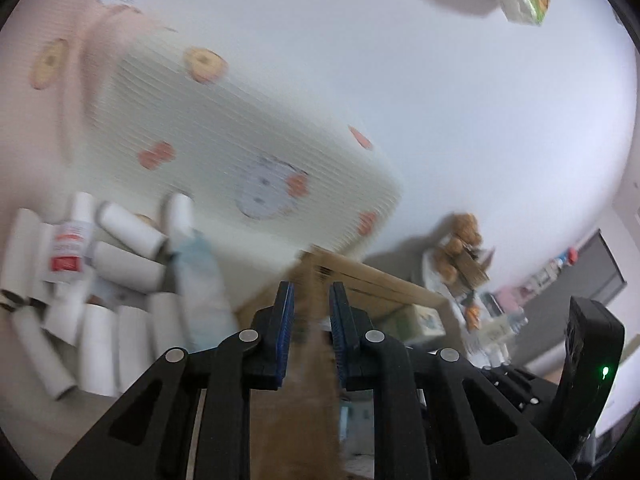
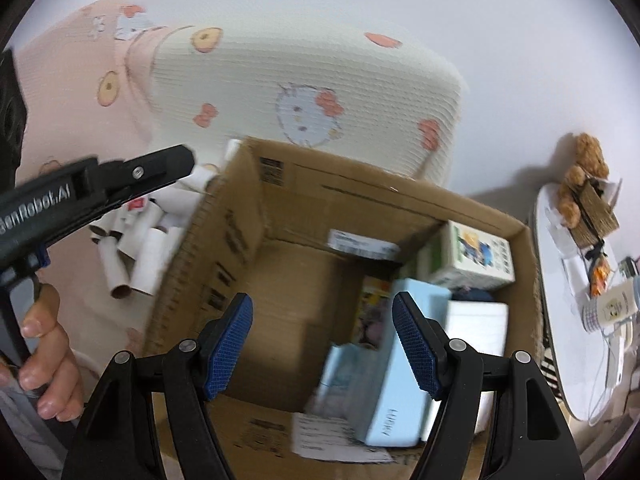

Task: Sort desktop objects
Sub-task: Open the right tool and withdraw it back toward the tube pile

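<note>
- Left gripper, lower centre of its view: jaws narrow; brown blur between them, grip unclear.
- Right gripper: jaws wide, empty, over the open cardboard box.
- Pale blue box lay inside, lower right.
- White tubes heaped at left.

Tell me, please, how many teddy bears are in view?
1: the teddy bear sits on the white table right of the cardboard box; others may be hidden.
</note>
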The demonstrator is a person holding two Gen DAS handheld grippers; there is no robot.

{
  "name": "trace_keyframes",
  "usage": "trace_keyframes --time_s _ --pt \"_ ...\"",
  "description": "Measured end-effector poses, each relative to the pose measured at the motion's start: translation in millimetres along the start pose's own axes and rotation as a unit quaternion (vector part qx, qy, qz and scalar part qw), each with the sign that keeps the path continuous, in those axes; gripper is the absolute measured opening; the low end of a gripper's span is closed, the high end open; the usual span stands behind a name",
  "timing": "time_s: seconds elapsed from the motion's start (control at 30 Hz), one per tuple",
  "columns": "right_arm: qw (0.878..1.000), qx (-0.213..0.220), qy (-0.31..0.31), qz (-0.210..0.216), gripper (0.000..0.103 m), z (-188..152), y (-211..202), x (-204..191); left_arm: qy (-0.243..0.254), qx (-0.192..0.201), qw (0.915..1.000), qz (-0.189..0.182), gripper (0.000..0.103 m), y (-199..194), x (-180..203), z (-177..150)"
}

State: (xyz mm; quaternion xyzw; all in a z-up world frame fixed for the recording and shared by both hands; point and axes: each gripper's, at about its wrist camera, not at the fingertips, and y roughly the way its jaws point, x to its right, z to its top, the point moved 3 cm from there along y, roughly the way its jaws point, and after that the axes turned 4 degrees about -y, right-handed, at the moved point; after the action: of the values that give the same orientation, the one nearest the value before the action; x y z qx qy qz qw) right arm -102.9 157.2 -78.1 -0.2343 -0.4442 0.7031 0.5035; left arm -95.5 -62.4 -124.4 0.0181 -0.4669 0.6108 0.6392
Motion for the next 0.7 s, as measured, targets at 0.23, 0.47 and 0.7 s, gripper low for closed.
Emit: trace_keyframes --time_s 0.23,0.47,0.7 --pt "0.999 0.004 -0.034 -0.007 0.07 14 6 -38 -0.019 0.02 0.9994 0.019 0.02 -26 -48 3" --pt "0.998 0.03 -0.061 0.005 0.07 31 0 -70 -0.049 0.036 0.9959 0.066 0.02 -42 -108 -4" --pt "0.994 0.032 -0.09 0.052 0.07 49 9 -122 -0.102 0.041 0.9876 0.113 0.02 -65 -169 -8"
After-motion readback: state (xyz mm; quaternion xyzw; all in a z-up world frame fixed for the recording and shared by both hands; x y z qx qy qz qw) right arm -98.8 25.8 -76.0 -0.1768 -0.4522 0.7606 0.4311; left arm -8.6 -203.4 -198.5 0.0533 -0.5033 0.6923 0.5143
